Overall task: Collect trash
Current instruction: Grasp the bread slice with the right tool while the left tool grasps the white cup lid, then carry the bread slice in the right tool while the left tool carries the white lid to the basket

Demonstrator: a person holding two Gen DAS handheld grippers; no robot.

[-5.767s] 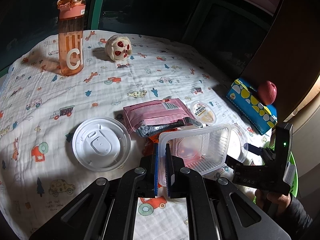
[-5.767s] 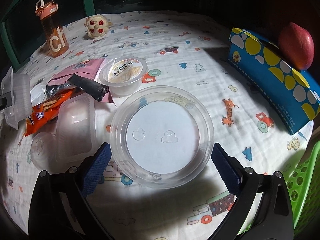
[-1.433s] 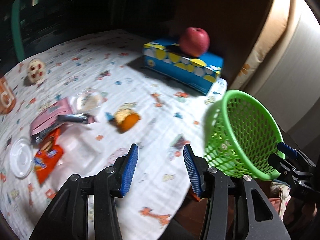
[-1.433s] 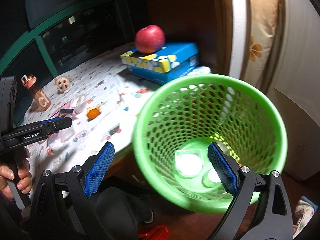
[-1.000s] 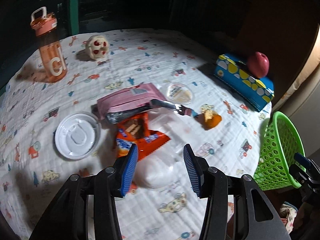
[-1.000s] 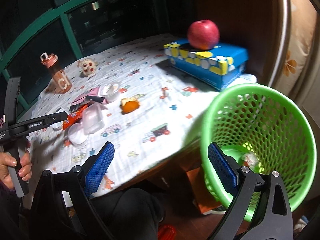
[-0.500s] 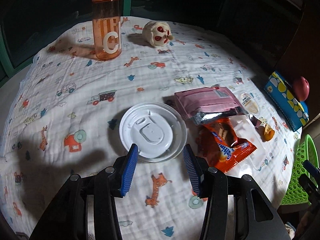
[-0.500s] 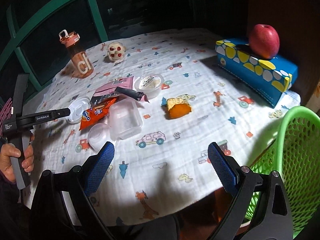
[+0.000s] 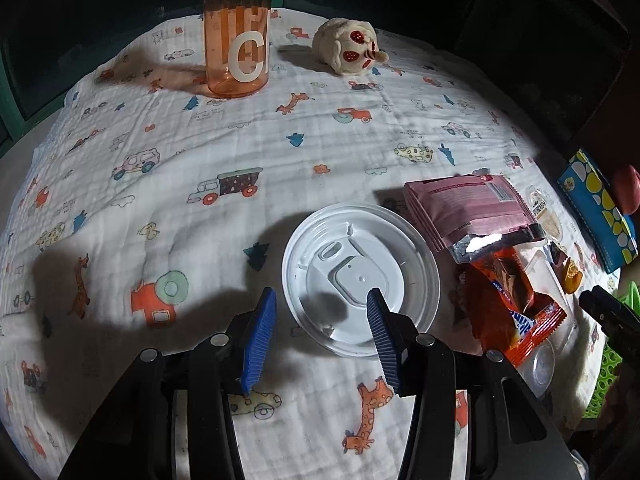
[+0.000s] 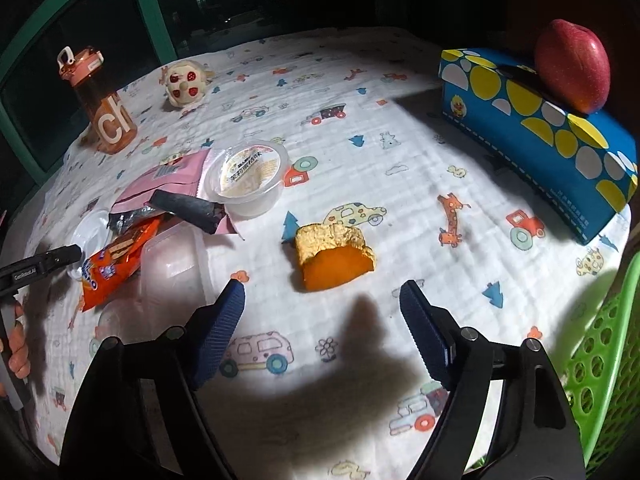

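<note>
Left gripper, jaws apart and empty, straddled the white lid's near rim; right gripper, closing on nothing, lined up behind the orange peel, apparently for the green basket.

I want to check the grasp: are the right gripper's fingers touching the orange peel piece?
Apart. The right wrist view shows the closing right gripper with bare cloth between both fingers and the orange peel piece.

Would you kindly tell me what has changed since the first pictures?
Both clear containers held earlier are gone from the fingers. The left gripper now hangs empty over the white lid; the right gripper, closing, nears the orange peel. Bottle, wrappers and tissue box stayed put.
</note>
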